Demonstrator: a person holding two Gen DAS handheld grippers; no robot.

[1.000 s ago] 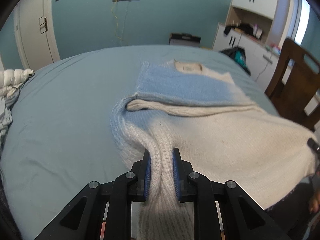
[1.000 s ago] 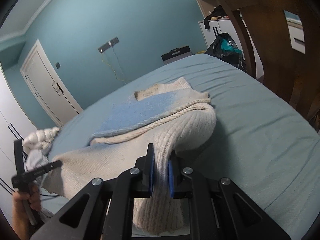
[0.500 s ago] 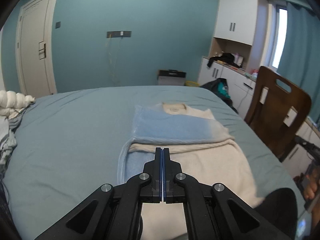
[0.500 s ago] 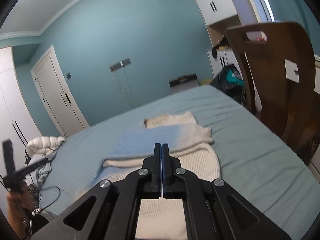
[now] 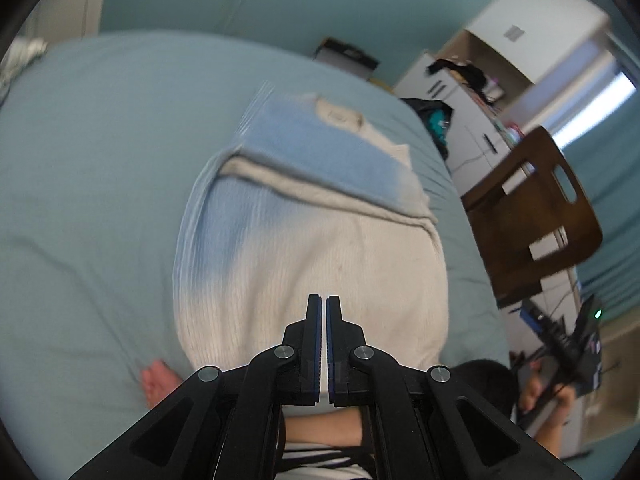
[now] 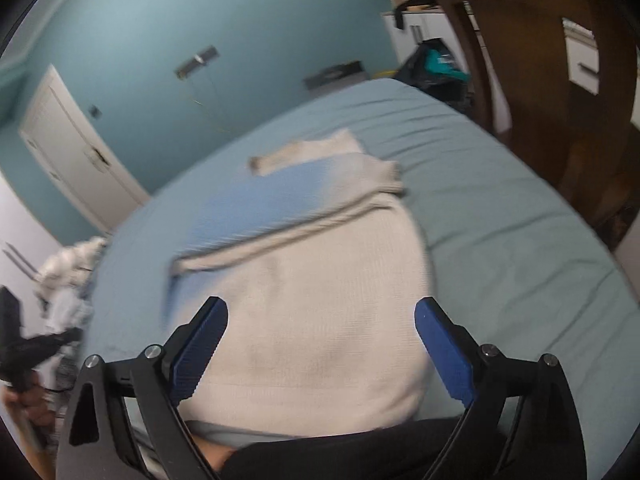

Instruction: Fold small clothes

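Left wrist view: teal-walled bedroom; bed [image 5: 80, 168] carries a folded white-and-blue sweater [image 5: 312, 240] at centre, wooden chair [image 5: 536, 216] at right. Left tool [image 5: 324, 308] closed, empty, above the sweater's near edge. Right wrist view: same bed [image 6: 520, 240], sweater [image 6: 320, 300] lying flat. Right tool [image 6: 320, 316] opening wide, nothing gripped, its pads [image 6: 200, 340] clear of the knit.

One folded sweater [image 5: 312, 248], one bed [image 5: 88, 184], one wooden chair [image 5: 532, 216], one white door [image 6: 76, 160], two tongs, left [image 5: 324, 300], right [image 6: 320, 308]
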